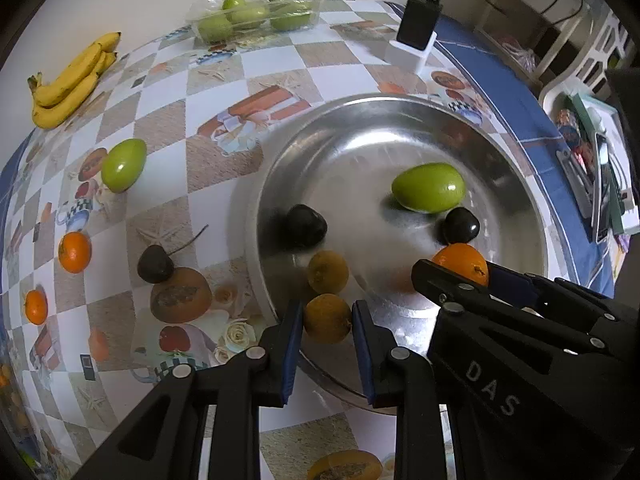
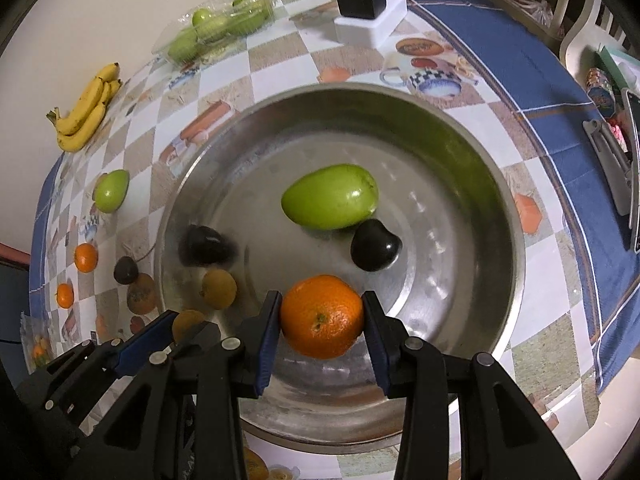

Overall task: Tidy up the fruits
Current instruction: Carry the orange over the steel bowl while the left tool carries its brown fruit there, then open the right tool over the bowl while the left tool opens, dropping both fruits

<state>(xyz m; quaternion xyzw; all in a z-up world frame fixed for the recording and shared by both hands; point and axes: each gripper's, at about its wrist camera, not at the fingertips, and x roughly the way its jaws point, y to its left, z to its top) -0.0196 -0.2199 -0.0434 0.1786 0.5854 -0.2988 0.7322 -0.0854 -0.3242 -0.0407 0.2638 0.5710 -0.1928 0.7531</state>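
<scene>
A steel bowl (image 1: 512,168) (image 2: 460,152) holds a green fruit (image 1: 428,187) (image 2: 330,196), two dark fruits (image 1: 304,226) (image 1: 460,226) and a brown fruit (image 1: 328,272). My left gripper (image 1: 323,320) is shut on a second brown fruit (image 1: 327,318) over the bowl's near rim. My right gripper (image 2: 321,318) is shut on an orange (image 2: 322,316) above the bowl; it also shows in the left wrist view (image 1: 460,266). On the table lie a green fruit (image 1: 123,165), two small oranges (image 1: 74,252) (image 1: 36,306) and a dark stemmed fruit (image 1: 155,266).
Bananas (image 1: 72,80) lie at the far left. A clear tray of green fruits (image 1: 256,12) stands at the back. A black charger on a white base (image 1: 416,32) stands behind the bowl. The table's blue edge (image 1: 520,92) runs right, with clutter beyond.
</scene>
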